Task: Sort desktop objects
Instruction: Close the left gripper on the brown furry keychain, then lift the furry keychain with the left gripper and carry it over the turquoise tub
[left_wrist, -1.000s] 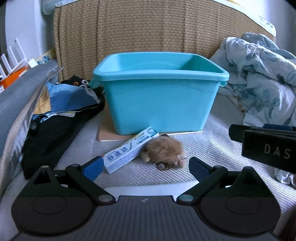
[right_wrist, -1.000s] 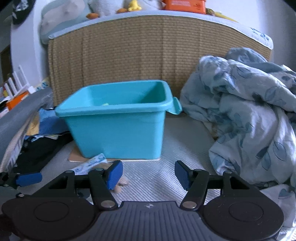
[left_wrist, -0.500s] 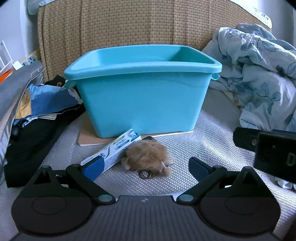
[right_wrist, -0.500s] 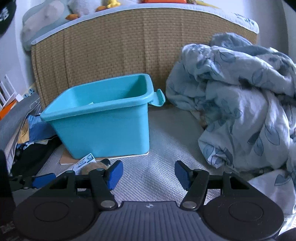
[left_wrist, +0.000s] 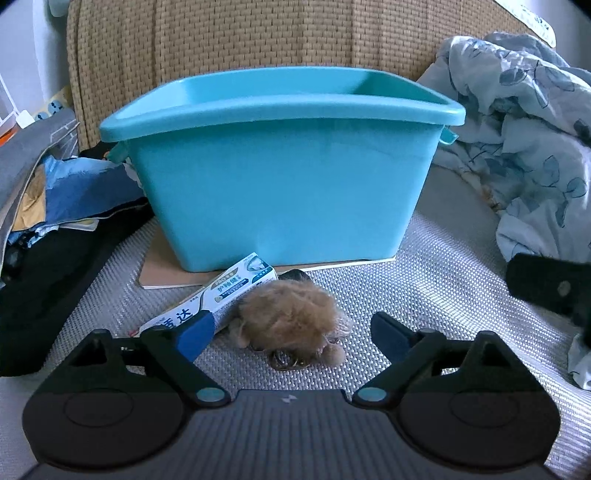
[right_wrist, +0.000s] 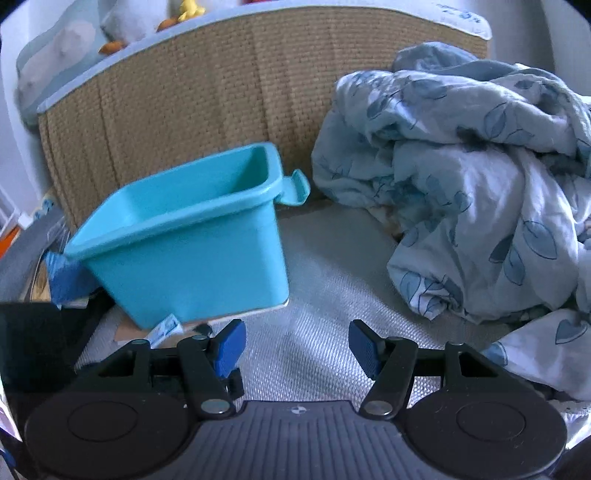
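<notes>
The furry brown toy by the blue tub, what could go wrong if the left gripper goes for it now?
1. The toothpaste box leans against the furry brown toy, and the left gripper, whose jaws have just been closing, has one fingertip over that box: it may catch both.
2. The toy's metal ring sticks out in front and could snag.
3. The right gripper's body sits close by; the two could bump.

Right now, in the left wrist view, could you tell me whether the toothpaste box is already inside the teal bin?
No, the toothpaste box lies on the mat in front of the teal bin, beside the furry brown toy.
</notes>
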